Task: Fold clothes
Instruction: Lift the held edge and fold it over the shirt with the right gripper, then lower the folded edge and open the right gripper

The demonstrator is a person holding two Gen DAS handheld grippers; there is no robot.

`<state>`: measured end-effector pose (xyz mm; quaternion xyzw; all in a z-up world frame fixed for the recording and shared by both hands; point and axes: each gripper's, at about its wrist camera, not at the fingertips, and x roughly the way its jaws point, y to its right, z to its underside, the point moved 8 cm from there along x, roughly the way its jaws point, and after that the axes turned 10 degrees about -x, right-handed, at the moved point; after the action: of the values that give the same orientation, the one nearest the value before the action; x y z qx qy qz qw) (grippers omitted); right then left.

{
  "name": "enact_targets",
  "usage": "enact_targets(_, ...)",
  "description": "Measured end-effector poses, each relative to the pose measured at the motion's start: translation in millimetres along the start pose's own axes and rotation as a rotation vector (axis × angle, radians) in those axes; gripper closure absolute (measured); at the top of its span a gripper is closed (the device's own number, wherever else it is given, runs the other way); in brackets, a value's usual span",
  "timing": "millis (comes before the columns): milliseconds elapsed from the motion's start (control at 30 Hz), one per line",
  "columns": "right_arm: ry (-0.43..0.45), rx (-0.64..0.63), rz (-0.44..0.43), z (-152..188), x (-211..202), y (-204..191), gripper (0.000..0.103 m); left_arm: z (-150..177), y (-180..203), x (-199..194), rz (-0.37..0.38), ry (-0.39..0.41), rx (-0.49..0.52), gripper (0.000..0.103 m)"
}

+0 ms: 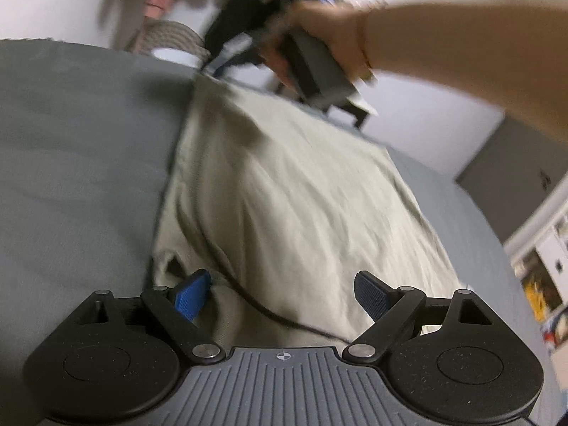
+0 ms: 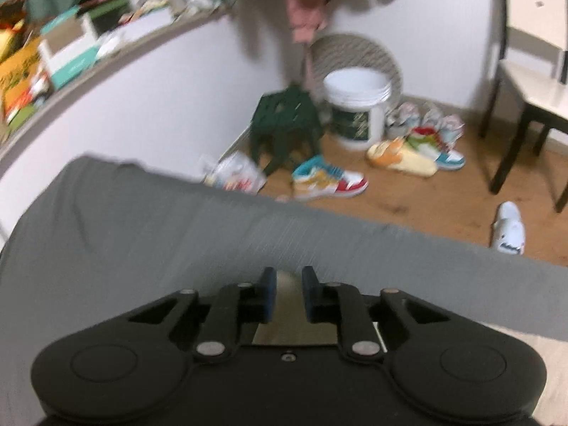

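One garment on one bed, two grippers over it.
One pale garment point(image 1: 291, 191), one grey bed point(image 1: 78, 149), two grippers point(image 1: 284, 293) point(image 2: 288, 293), one white bucket point(image 2: 356, 106), one green stool point(image 2: 285, 120), one chair point(image 2: 532, 81), several sneakers point(image 2: 328, 179).

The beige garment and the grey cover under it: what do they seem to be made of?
The beige garment looks like thin woven cloth, perhaps cotton, matte: it lies in many fine soft creases. The grey cover seems a smoother, matte bedsheet fabric, stretched nearly flat with few folds. Motion blur hides the weave of both, so the fibre stays uncertain.
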<state>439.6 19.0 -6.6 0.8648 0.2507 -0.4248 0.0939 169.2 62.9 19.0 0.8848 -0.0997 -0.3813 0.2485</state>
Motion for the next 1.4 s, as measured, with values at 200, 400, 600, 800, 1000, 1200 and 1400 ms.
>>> enact_targets(200,-0.046,-0.118,0.102,-7.4,12.1,-33.4,0.080,5.1,14.4,-0.2,-0.015,-0.002,0.112,0.016)
enact_targets(400,-0.171,-0.336,0.301,-1.6,38.3,-60.0,0.076,6.0,22.8,3.3,-0.034,0.003,0.176,0.016)
enact_targets(600,-0.130,-0.210,0.288,-0.4,25.8,-36.4,0.096,8.3,39.7,-2.9,-0.011,0.017,0.272,0.016)
enact_targets(800,0.100,0.384,0.012,20.6,-17.2,30.0,0.097,20.4,58.2,-3.0,0.077,-0.035,0.317,0.016)
enact_targets(1000,0.207,0.547,-0.105,32.7,-38.3,46.8,0.097,11.7,47.9,-10.5,-0.023,0.006,0.320,0.016)
enact_targets(1200,0.154,0.485,-0.057,16.2,-10.1,29.2,0.097,5.2,19.0,-11.1,-0.139,-0.013,0.366,0.016)
enact_targets(1400,0.090,0.417,-0.008,17.3,22.1,8.1,0.082,12.8,2.5,-1.9,-0.157,-0.109,0.408,0.016)
